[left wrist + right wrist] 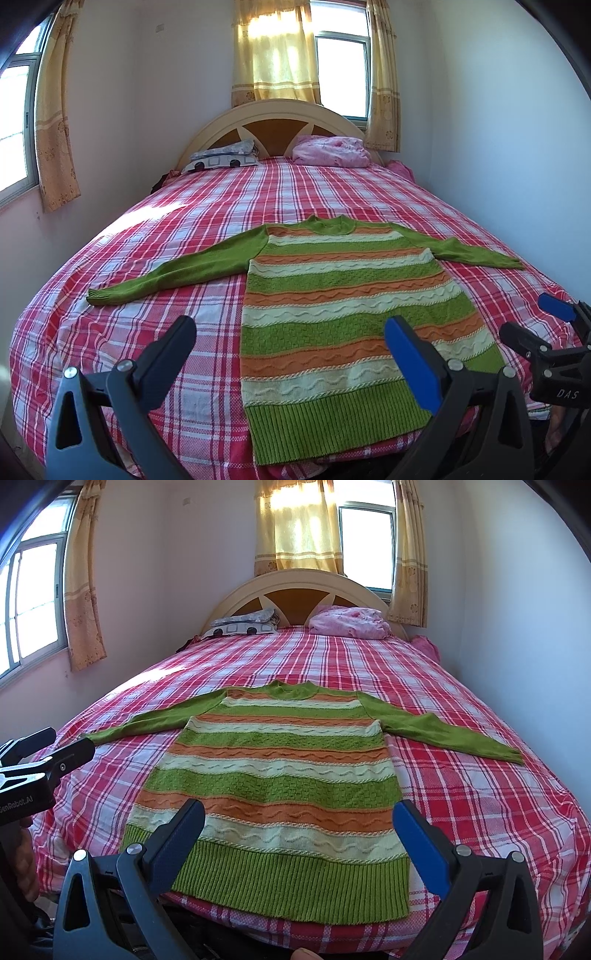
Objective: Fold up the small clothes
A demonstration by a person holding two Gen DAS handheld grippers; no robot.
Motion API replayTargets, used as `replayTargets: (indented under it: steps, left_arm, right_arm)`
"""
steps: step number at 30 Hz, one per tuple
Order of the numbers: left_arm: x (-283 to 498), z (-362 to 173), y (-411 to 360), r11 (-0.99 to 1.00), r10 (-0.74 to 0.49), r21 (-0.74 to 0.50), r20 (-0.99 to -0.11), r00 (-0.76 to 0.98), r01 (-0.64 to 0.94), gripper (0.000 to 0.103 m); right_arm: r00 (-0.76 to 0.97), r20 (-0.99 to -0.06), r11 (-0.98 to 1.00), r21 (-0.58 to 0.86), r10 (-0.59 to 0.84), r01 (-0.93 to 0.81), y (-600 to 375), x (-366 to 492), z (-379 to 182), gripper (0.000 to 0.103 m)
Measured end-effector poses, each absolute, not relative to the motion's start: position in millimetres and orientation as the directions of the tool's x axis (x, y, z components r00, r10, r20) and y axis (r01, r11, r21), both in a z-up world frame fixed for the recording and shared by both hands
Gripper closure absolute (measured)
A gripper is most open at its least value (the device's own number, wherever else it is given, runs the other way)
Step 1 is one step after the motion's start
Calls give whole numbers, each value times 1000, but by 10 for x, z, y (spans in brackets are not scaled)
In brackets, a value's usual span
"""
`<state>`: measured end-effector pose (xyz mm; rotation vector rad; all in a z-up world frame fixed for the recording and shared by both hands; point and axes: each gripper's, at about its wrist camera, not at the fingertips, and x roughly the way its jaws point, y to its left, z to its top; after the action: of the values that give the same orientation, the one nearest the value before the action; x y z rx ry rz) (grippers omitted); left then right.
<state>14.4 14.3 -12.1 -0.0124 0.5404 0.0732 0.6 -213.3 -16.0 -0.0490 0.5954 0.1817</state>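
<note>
A knitted sweater with green, orange and cream stripes lies flat on the bed, hem toward me, both green sleeves spread out sideways; it also shows in the right wrist view. My left gripper is open and empty, held above the bed's near edge over the hem's left part. My right gripper is open and empty, above the hem's middle. The right gripper shows at the right edge of the left wrist view, and the left gripper at the left edge of the right wrist view.
The bed has a red, white and blue plaid sheet. Folded bedding and a pink bundle lie at the wooden headboard. Walls stand close on both sides, with curtained windows behind and to the left.
</note>
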Motion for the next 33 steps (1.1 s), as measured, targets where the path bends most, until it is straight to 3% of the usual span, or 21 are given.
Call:
replayTargets:
  steps: [12, 22, 33]
  left_arm:
    - [437, -250, 142, 995, 98, 75, -529, 843, -68, 0]
    - [1112, -414, 69, 985, 128, 166, -546, 828, -43, 0]
    - [2000, -732, 41, 985, 151, 151, -568, 809, -78, 0]
  right_arm:
    - [789, -608, 990, -33, 90, -138, -2335, 410, -407, 1]
    - [738, -674, 999, -25, 16, -44, -2885, 1059, -738, 1]
    - [693, -721, 982, 134, 6, 131, -4030, 1861, -1004, 1]
